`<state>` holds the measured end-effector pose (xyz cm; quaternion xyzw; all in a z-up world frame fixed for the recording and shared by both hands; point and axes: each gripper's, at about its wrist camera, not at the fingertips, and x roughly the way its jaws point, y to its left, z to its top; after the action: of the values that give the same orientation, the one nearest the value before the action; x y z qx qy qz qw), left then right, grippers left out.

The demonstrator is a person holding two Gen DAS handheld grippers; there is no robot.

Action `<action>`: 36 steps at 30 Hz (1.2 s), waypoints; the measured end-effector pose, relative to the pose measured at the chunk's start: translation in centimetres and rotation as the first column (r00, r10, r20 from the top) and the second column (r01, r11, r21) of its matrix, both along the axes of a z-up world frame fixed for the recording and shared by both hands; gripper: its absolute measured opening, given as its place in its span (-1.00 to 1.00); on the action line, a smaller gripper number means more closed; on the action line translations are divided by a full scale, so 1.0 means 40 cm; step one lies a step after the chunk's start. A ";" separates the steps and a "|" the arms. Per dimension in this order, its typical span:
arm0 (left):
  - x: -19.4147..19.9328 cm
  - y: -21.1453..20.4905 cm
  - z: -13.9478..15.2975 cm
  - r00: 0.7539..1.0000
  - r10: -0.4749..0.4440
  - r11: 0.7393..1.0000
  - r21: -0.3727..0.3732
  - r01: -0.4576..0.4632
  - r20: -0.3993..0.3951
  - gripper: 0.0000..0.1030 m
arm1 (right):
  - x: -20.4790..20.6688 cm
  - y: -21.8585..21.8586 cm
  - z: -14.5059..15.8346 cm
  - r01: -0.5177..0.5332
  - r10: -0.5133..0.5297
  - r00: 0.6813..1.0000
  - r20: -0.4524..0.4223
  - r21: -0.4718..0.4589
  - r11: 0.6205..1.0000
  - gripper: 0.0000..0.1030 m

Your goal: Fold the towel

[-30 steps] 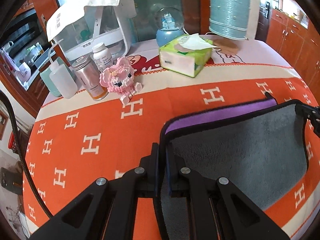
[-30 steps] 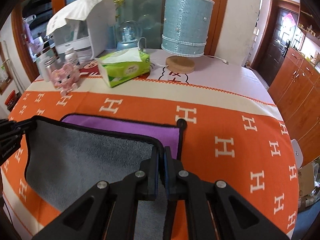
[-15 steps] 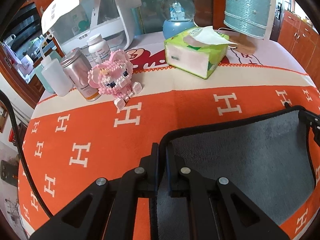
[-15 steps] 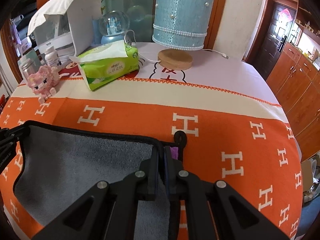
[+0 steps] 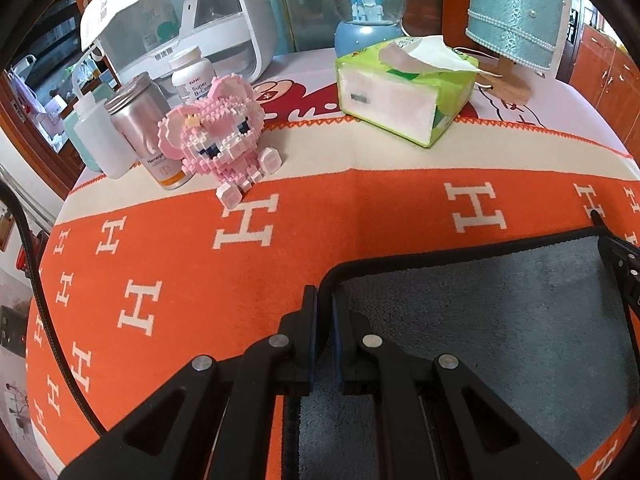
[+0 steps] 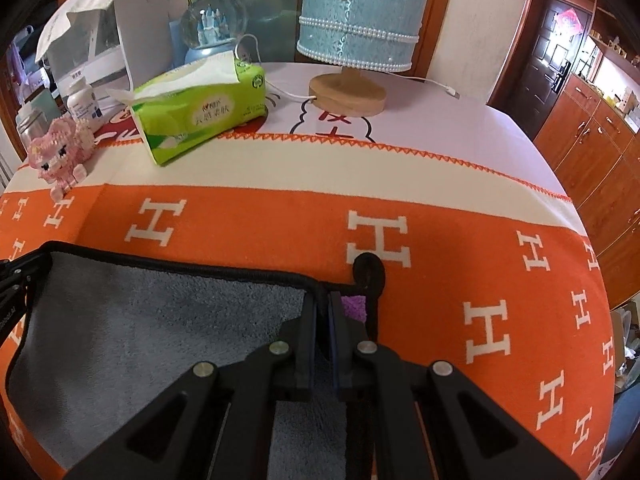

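The towel (image 5: 488, 320) is grey on top with a black hem and a purple underside, and it lies on the orange tablecloth (image 5: 168, 264). My left gripper (image 5: 325, 300) is shut on the towel's near-left corner. My right gripper (image 6: 322, 300) is shut on the other corner, seen across the grey towel (image 6: 140, 320). A sliver of the purple layer (image 6: 354, 307) and the black hanging loop (image 6: 369, 270) show just beyond the right fingers. The folded-over edge lies almost on the far edge.
Beyond the towel stand a pink block figure (image 5: 218, 144), a metal tin (image 5: 146, 128), white bottles (image 5: 192, 74), a green tissue box (image 6: 200, 110), a snow globe (image 5: 368, 12) and a blue lamp (image 6: 358, 20) with a cable. The table edge drops off at right (image 6: 592, 240).
Both grippers carried the held edge away from me over the purple layer. The wide purple band seen a second ago is now covered except a sliver at the right corner.
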<state>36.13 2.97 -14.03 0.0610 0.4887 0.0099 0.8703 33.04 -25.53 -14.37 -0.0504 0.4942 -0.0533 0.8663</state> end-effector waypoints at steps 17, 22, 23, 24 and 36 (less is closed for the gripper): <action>0.013 0.051 0.002 0.995 0.097 0.994 -0.039 -0.098 -0.031 0.47 | 0.002 -0.005 0.048 0.043 -0.042 0.999 0.014 -0.005 0.999 -0.12; -0.004 0.053 0.013 0.995 0.086 0.993 -0.083 -0.090 -0.042 0.69 | -0.012 -0.006 0.057 0.052 -0.053 0.999 0.010 0.005 0.999 -0.12; -0.009 0.052 0.017 0.996 0.078 0.992 -0.098 -0.083 -0.045 0.76 | -0.015 -0.007 0.058 0.054 -0.055 0.998 0.008 0.009 0.998 -0.12; -0.013 0.049 0.022 0.996 0.074 0.991 -0.105 -0.078 -0.043 0.80 | -0.019 -0.008 0.059 0.058 -0.058 0.998 0.007 0.015 0.998 -0.12; -0.085 0.038 0.076 0.998 0.053 0.990 -0.129 -0.055 -0.025 0.94 | -0.094 0.007 0.089 0.062 -0.063 0.998 0.006 0.055 0.997 -0.12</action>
<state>32.72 4.51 -11.00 -0.0088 0.4989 0.0011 0.8666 29.26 -25.23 -10.83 -0.0108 0.4932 -0.0669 0.8672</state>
